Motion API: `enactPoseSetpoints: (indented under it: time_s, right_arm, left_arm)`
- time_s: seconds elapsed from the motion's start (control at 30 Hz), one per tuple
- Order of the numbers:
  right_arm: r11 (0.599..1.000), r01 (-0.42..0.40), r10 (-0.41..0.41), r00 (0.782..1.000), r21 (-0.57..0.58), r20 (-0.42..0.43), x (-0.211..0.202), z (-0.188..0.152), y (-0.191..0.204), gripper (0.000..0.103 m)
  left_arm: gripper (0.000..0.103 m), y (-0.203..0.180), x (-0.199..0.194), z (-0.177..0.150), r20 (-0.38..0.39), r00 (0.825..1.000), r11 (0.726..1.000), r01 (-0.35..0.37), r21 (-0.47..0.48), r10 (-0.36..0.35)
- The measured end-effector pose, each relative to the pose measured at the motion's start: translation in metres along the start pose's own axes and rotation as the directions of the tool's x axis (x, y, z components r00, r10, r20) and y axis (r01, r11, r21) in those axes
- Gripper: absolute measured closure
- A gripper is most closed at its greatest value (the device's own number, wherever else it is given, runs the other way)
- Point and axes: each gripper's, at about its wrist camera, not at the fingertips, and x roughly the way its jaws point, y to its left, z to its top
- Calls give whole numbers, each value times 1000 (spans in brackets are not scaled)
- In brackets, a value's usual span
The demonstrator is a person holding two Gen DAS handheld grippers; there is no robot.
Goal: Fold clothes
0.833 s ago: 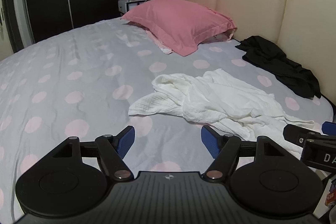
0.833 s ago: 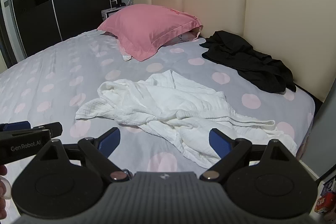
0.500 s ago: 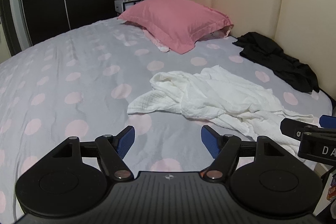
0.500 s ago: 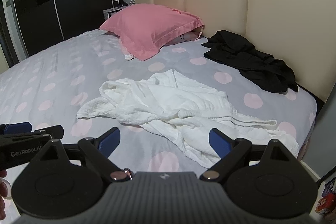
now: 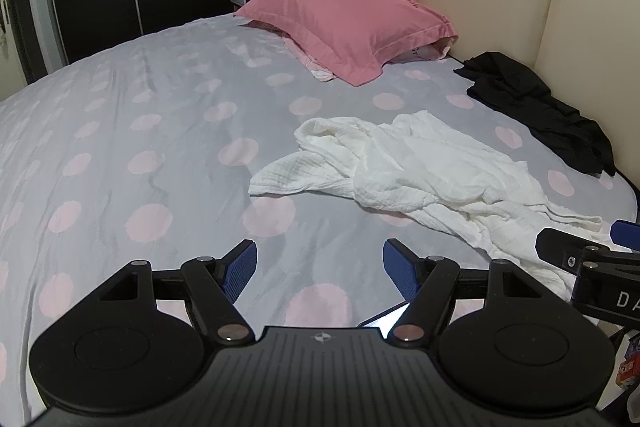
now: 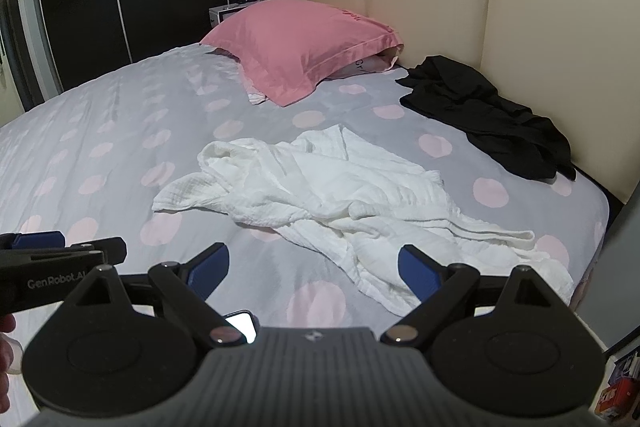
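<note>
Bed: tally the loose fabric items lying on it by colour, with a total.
White: 1, crumpled white garment
Black: 1, black garment by the headboard
Pink: 1, pink pillow
Total: 3

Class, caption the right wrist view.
Open right hand-held gripper above crumpled white garment on dotted bed.

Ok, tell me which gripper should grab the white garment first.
Right, probably. The right gripper stands open with the white garment crumpled directly ahead, its near edge between the fingers. The left gripper, also open, faces bare bedsheet; the garment lies off to its right.
</note>
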Motion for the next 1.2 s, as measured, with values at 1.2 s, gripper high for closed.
enactPoseSetpoints:
  time_s: [1.2]
  right_arm:
    - [1000,-2,1,999,-24,-34,8,-1,5,10]
  left_arm:
    - [34,0,-2,-7,-40,999,1000,11,-4,-11]
